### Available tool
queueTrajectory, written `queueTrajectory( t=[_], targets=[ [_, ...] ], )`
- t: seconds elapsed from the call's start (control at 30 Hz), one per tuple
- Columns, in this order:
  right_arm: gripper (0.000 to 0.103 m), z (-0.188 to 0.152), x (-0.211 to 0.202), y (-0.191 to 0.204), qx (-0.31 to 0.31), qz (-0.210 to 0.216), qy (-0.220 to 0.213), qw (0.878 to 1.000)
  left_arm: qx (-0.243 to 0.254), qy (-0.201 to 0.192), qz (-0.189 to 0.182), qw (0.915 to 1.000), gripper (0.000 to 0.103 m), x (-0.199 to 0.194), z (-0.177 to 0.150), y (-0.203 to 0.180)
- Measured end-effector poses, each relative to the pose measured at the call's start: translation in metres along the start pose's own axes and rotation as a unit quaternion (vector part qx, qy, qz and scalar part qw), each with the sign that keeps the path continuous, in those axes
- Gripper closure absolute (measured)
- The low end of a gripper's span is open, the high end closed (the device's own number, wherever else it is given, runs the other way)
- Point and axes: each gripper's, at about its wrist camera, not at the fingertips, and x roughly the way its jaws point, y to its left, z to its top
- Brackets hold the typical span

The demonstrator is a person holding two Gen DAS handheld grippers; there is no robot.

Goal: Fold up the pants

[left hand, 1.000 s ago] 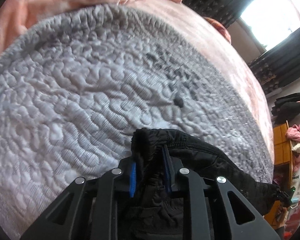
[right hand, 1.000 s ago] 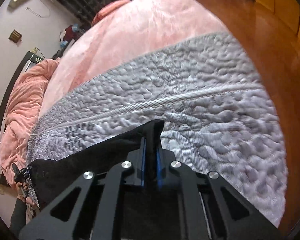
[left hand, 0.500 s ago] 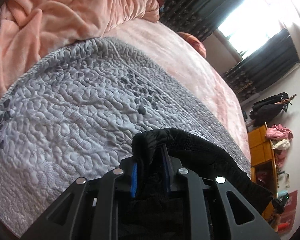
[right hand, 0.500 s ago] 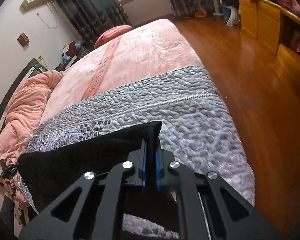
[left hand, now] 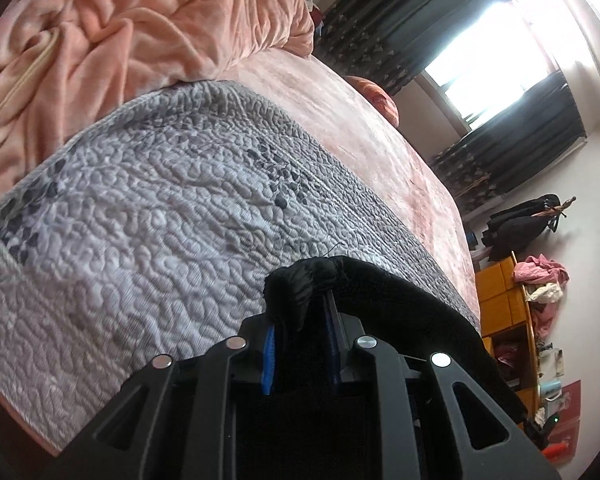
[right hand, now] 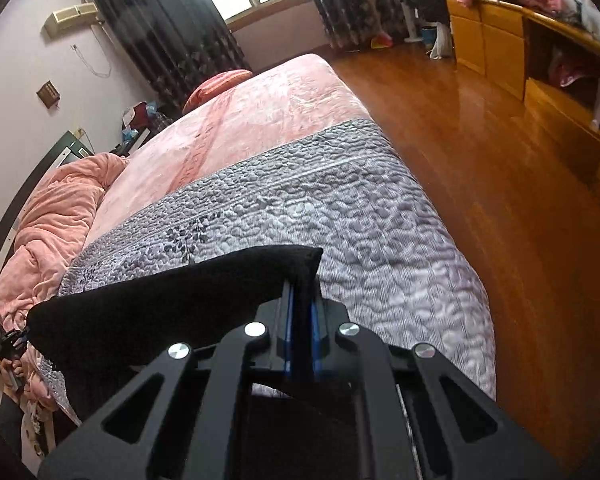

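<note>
Two corners of the black pants point(right hand: 172, 304) are pinched at once: the left hand-held gripper point(left hand: 300, 320) is pressed together on a bunched wad of cloth, and the right hand-held gripper point(right hand: 300, 312) is clamped on a flat, pointed corner. The pants hang between them, lifted clear above the grey quilted bedspread point(right hand: 340, 208) at the foot of the bed, with the top edge drawn fairly taut from one grip to the other.

To do this step well, I judge both grippers should stay level and keep that top edge straight, so the cloth drapes evenly before it is laid down; the left grip holds a thicker lump (likely a waistband or gathered seam), so it may release less cleanly than the thin right corner. Lowering the hanging end first and then laying the held edge forward should give a flat sheet to fold.

For room, the grey bedspread is broad and bare ahead of both grippers. On the left it ends at the heaped pink blanket point(left hand: 120, 32); on the right the bed edge drops to the wooden floor point(right hand: 520, 200), so the right corner should land well inside that edge.
</note>
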Motion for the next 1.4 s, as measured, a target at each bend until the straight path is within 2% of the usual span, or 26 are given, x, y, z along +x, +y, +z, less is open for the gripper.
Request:
queueTrajectory(
  t=[0.4, 0.7, 0.97, 1.13, 1.23, 1.27, 1.3, 1.37, 1.4],
  targets=[
    [0.097, -0.061, -0.039, 0.003, -0.020, -0.027, -0.021, 0.999, -0.039, -0.001, -0.018, 0.9991, 0.083, -0.032, -0.054, 0.048],
    [0.096, -0.111, -0.062, 0.002, -0.014, -0.040, -0.033, 0.999, -0.068, 0.009, -0.026, 0.9973, 0.082, -0.035, -0.106, 0.096],
    [0.095, -0.160, -0.069, 0.010, -0.007, -0.040, -0.034, 0.999, -0.059, 0.027, -0.016, 0.9978, 0.079, -0.028, -0.137, 0.116],
    [0.094, -0.182, -0.066, 0.010, 0.002, -0.044, -0.022, 0.999, -0.038, 0.042, 0.017, 0.9983, 0.074, -0.020, -0.154, 0.124],
    [0.087, -0.192, -0.065, 0.004, 0.021, -0.055, -0.015, 0.998, -0.032, 0.053, 0.053, 0.9967, 0.061, -0.017, -0.163, 0.131],
    [0.081, -0.194, -0.065, 0.001, 0.029, -0.055, -0.015, 0.998, -0.035, 0.053, 0.071, 0.9955, 0.045, -0.018, -0.167, 0.136],
    [0.073, -0.197, -0.065, -0.003, 0.045, -0.055, -0.012, 0.997, -0.037, 0.050, 0.084, 0.9946, 0.033, -0.019, -0.170, 0.141],
    [0.061, -0.205, -0.062, -0.012, 0.071, -0.064, -0.002, 0.995, -0.046, 0.046, 0.102, 0.9927, 0.028, -0.022, -0.176, 0.151],
    [0.059, -0.208, -0.061, -0.017, 0.082, -0.063, 0.001, 0.995, -0.052, 0.047, 0.113, 0.9911, 0.027, -0.023, -0.179, 0.155]
  ],
)
